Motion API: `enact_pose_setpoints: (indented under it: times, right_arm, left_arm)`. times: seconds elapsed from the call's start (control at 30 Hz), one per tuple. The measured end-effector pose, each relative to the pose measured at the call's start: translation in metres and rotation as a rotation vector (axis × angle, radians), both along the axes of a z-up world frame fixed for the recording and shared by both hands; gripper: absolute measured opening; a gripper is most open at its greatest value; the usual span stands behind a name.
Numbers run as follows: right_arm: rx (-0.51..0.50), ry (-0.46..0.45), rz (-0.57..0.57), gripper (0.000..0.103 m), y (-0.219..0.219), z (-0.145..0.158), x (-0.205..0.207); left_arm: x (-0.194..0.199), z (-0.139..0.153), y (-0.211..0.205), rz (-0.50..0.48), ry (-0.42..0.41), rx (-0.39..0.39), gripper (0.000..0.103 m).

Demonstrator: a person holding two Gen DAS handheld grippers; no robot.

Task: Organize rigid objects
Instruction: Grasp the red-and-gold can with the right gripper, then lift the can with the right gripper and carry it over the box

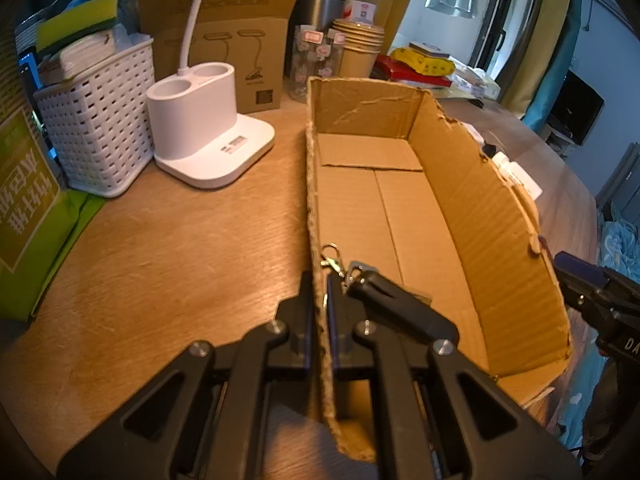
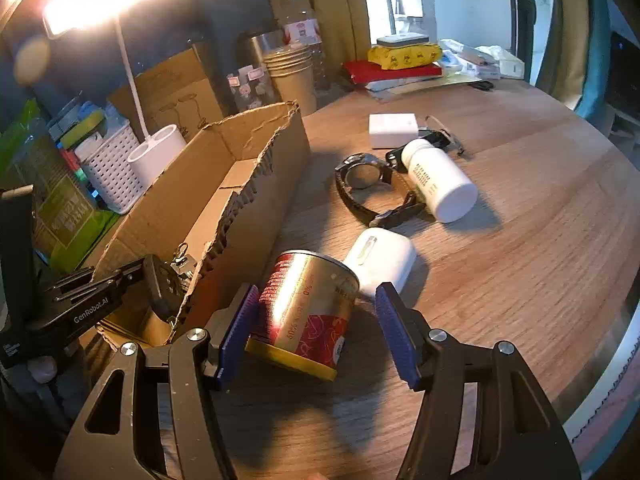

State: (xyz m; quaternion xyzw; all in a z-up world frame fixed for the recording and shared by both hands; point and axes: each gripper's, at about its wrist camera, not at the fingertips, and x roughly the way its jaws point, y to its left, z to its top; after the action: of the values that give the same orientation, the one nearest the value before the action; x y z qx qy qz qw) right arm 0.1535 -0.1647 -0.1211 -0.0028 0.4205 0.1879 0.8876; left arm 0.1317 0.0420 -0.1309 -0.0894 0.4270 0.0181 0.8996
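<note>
At the bottom of the right wrist view the right tool (image 2: pixel 316 332) straddles a tipped can (image 2: pixel 308 312) on the table (image 2: pixel 520 240), its jaws opening and the right pad clear of it. In the lower middle of the left wrist view the left tool (image 1: pixel 320 304) is clamped on the near wall of the cardboard box (image 1: pixel 500 216), beside a key fob (image 1: pixel 384 300) lying inside. That looks like the only thing boxed; the can, earbud case (image 2: pixel 380 260), watch (image 2: pixel 364 176), white bottle (image 2: pixel 440 184) and small white box (image 2: pixel 392 130) remain outside, so most sorting seems left.

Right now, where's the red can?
In the right wrist view, the red can lies on its side on the table, between the right gripper's open jaws, beside the cardboard box and white case.
</note>
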Motion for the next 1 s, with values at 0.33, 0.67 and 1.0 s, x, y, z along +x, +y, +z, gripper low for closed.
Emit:
enact_pose_setpoints:
  times: [0.33, 0.67, 1.0]
  right_arm:
    - [0.021, 0.046, 0.008, 0.064, 0.004, -0.013, 0.004]
    - [0.011, 0.039, 0.013, 0.060, 0.005, -0.012, 0.002]
    - [0.024, 0.005, 0.008, 0.059, -0.001, 0.000, -0.003]
  left_arm:
    - [-0.001, 0.000, 0.001, -0.002, -0.002, -0.003, 0.006]
    - [-0.001, 0.000, 0.001, -0.002, -0.001, 0.001, 0.006]
    - [-0.001, 0.001, 0.000, -0.002, -0.002, 0.004, 0.006]
